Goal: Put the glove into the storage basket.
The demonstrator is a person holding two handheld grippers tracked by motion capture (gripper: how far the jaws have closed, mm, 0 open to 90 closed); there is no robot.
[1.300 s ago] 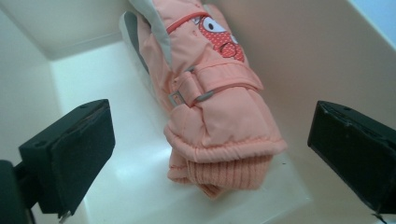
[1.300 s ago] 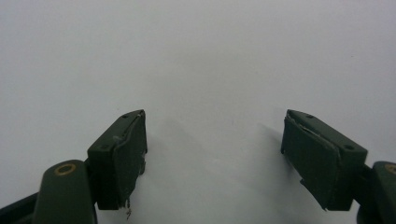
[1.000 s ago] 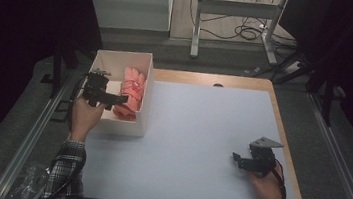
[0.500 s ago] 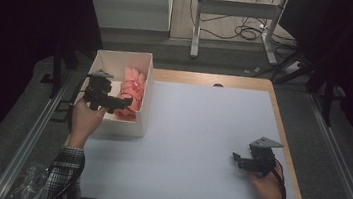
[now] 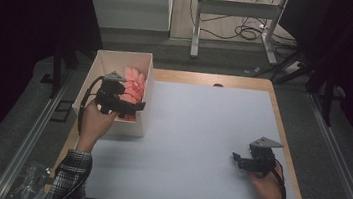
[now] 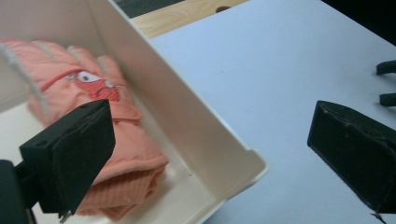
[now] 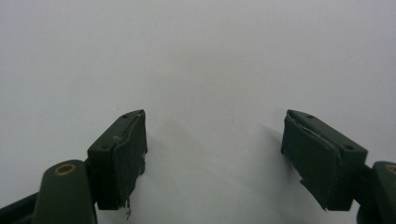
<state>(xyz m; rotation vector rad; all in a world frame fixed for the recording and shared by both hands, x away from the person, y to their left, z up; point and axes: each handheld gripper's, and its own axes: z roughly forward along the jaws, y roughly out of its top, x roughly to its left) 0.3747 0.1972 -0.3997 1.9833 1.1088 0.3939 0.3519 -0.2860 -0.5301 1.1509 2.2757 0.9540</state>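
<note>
An orange glove (image 5: 133,82) (image 6: 100,121) with a red patch lies in a cream open-topped box (image 5: 94,72) (image 6: 196,135) at the table's left edge. My left gripper (image 5: 136,106) (image 6: 210,154) hovers over the box's near right wall, open, its jaws wide apart with nothing between them; one jaw is above the glove's cuff, the other above the table outside the box. My right gripper (image 5: 234,159) (image 7: 212,154) rests low at the table's near right, open, its jaws spread over bare white tabletop.
The white tabletop (image 5: 201,132) has a wooden rim showing at the back and right. A metal rail (image 5: 35,128) runs along the left of the table. Cables and a table frame (image 5: 234,15) lie on the floor behind.
My left gripper has shifted rightward over the box toward its right wall. The right gripper has stayed where it was.
</note>
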